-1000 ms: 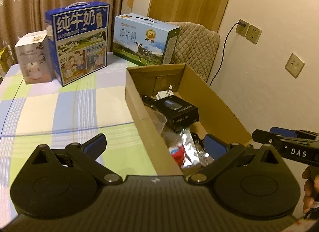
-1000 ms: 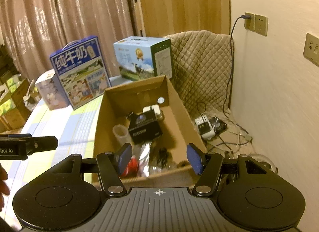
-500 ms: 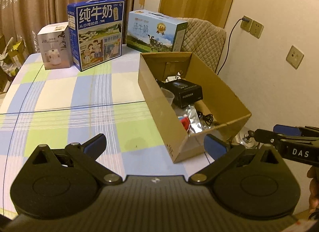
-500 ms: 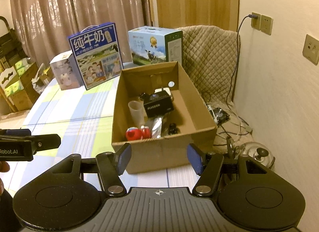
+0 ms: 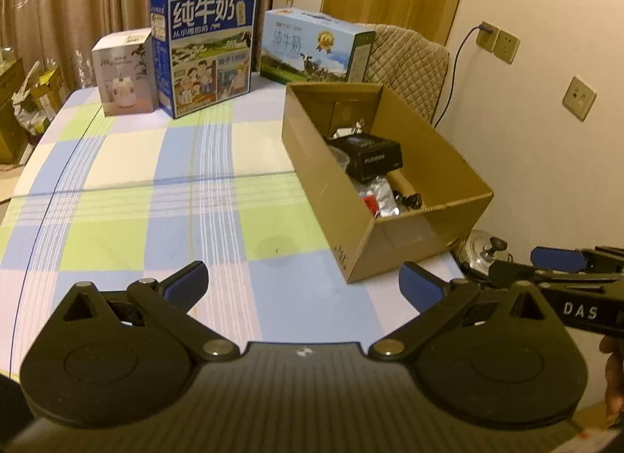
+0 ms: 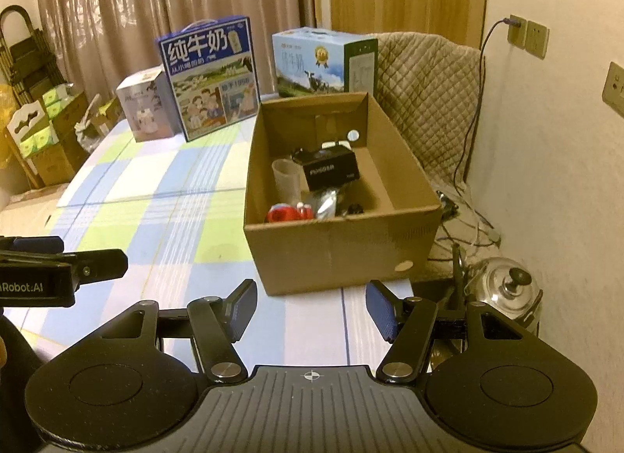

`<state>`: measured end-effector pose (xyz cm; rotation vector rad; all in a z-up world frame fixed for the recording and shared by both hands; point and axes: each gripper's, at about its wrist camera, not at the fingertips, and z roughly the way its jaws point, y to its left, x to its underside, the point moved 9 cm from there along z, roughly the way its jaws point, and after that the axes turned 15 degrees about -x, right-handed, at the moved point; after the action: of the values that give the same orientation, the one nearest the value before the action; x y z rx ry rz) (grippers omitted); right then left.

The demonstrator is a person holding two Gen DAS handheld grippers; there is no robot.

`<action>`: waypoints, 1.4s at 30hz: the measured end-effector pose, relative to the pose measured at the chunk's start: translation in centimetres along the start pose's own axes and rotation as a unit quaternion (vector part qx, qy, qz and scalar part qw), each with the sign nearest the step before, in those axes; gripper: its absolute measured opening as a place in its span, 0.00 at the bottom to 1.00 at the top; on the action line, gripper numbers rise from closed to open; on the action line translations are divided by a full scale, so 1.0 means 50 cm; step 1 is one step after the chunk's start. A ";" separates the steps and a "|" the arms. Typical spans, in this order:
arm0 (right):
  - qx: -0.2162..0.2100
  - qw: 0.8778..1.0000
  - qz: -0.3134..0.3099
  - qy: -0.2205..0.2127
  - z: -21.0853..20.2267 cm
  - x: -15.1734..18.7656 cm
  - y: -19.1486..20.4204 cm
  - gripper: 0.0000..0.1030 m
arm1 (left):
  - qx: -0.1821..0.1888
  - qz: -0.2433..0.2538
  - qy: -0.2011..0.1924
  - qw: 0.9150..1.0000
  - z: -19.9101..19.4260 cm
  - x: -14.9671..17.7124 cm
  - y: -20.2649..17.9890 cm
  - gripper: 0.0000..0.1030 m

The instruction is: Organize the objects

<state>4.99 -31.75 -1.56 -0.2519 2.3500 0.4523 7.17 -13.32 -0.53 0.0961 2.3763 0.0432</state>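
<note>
An open cardboard box [image 5: 436, 242] [image 6: 331, 246] stands at the right edge of the checked tablecloth. Inside lie a black carton [image 6: 331, 168] [image 5: 370, 154], a clear plastic cup [image 6: 286, 180], a red toy [image 6: 282, 214] [image 5: 369, 203] and a silver foil pouch [image 6: 327, 201] [image 5: 380, 195]. My left gripper [image 5: 304, 285] hovers open over the cloth, short of the box's near corner, with nothing between its fingers. My right gripper [image 6: 311, 307] is open and empty too, just in front of the box's near wall. Each gripper shows at the edge of the other's view.
Two blue milk cartons [image 5: 204, 49] [image 5: 316, 47] and a white box [image 5: 124, 73] line the table's far edge. A quilted chair [image 6: 425, 90] stands behind the box. A steel kettle [image 6: 503, 289] and cables lie on the floor by the wall at the right.
Both grippers have pulled back from over the box toward the near side of the table. The box now sits farther away and whole in both views. Both stay open.
</note>
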 end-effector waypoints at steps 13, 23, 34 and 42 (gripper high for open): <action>-0.007 1.000 0.003 0.010 0.009 0.023 0.009 0.57 | -0.005 0.006 0.016 1.000 0.018 0.046 -0.002 0.99; -0.010 1.000 0.004 0.009 0.012 0.022 0.012 0.57 | -0.008 0.003 0.017 1.000 0.023 0.047 0.001 0.99; -0.010 1.000 0.004 0.008 0.012 0.023 0.014 0.57 | -0.008 0.001 0.020 1.000 0.026 0.050 0.000 0.99; -0.011 1.000 0.004 0.007 0.016 0.021 0.018 0.57 | -0.008 0.001 0.019 1.000 0.026 0.050 -0.001 0.99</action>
<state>4.45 -30.65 -2.58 -0.2575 2.3610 0.4811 6.28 -13.14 -3.21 0.0912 2.4139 0.0653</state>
